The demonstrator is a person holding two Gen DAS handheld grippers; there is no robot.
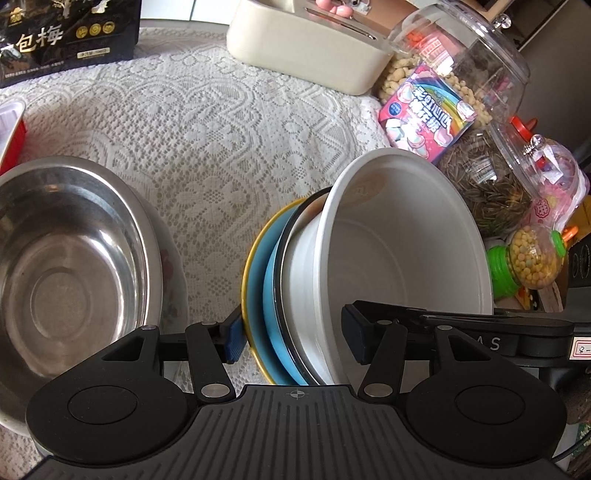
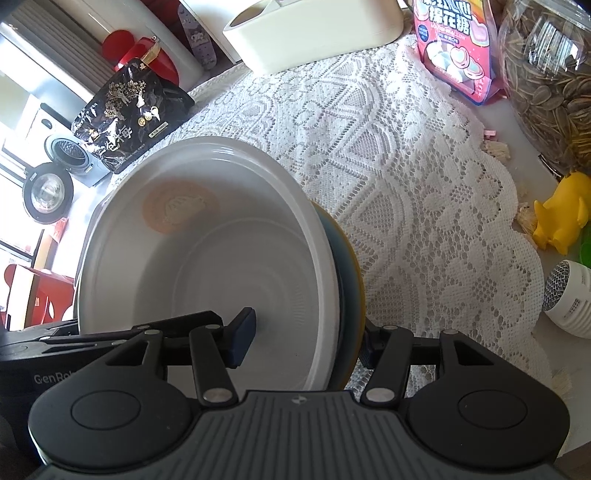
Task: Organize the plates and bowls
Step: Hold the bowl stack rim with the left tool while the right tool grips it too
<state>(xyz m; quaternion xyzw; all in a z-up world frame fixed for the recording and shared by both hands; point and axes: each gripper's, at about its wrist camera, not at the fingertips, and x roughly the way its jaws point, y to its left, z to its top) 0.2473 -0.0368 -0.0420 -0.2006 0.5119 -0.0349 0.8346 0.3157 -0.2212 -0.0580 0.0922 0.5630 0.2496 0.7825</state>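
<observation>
A stack of dishes is held tilted above the lace cloth: a white bowl (image 1: pixel 402 266) nested in a black-rimmed white dish (image 1: pixel 295 280), a blue plate (image 1: pixel 267 295) and a yellow-rimmed plate (image 1: pixel 246 280). My left gripper (image 1: pixel 293 334) is shut on the stack, one pad outside the yellow plate, one inside the white bowl. My right gripper (image 2: pixel 306 338) grips the same stack from the other side, its left pad inside the white bowl (image 2: pixel 207 258), its right pad behind the yellow plate (image 2: pixel 356 280). A steel bowl (image 1: pixel 70 273) rests on a floral plate (image 1: pixel 173 280) at left.
A lace tablecloth (image 1: pixel 221 140) covers the table. A cream box (image 1: pixel 306 48), a black bag (image 1: pixel 66 33) and a red tray (image 1: pixel 11 133) sit at the back and left. A pink sweets bag (image 1: pixel 424 114), seed jars (image 1: pixel 487 184) and a yellow toy (image 2: pixel 561 218) crowd the right.
</observation>
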